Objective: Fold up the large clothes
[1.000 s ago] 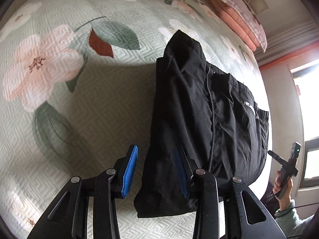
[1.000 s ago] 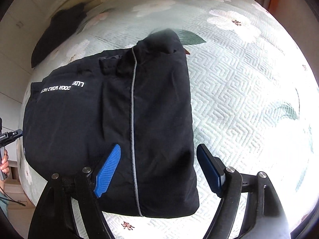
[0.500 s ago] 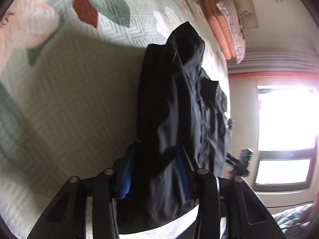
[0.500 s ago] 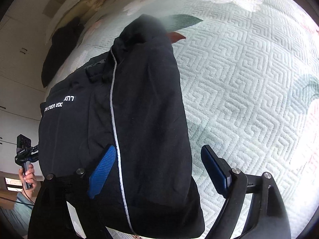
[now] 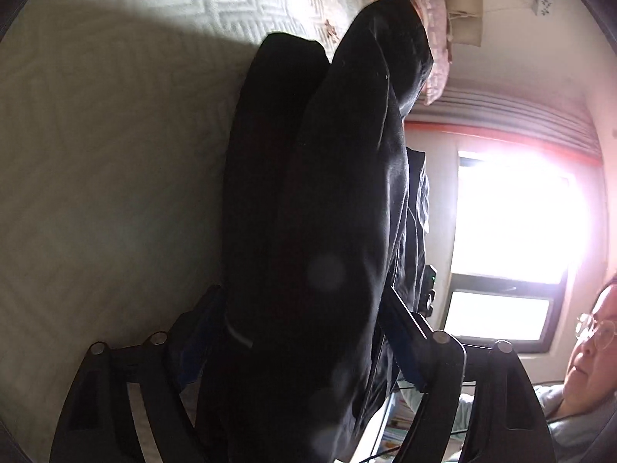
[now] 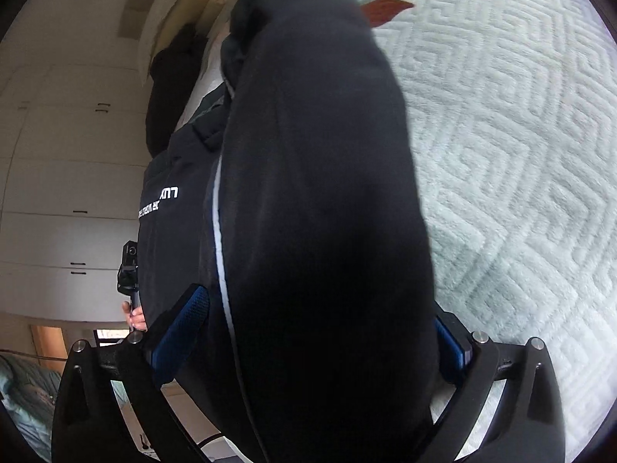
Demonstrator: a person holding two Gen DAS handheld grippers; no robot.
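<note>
A black jacket [image 5: 320, 193] lies folded into a long bundle on the quilted bed cover [image 5: 96, 154]. Its near end fills the gap of my left gripper [image 5: 304, 301], whose jaws are opening on either side of the cloth. In the right wrist view the same jacket [image 6: 308, 154] shows white lettering and a pale piping line. My right gripper [image 6: 318, 305] straddles its other near corner, jaws opening wide. The left blue pad [image 6: 181, 332] stands off the cloth, and the right pad is half hidden behind the bundle.
Pink folded bedding [image 5: 435, 38] is stacked at the bed's far end, and a bright window [image 5: 520, 212] glares behind it. A person [image 5: 578, 405] sits at the lower right. A hand [image 6: 133, 314] holds a black device [image 6: 129, 266] before white cupboards [image 6: 58, 193]. Another dark garment [image 6: 169, 77] lies farther off.
Both grippers have sunk to the bed and slid in around the jacket's near end. Their jaws have spread wider. The views now look along the bed toward window and cupboards.
</note>
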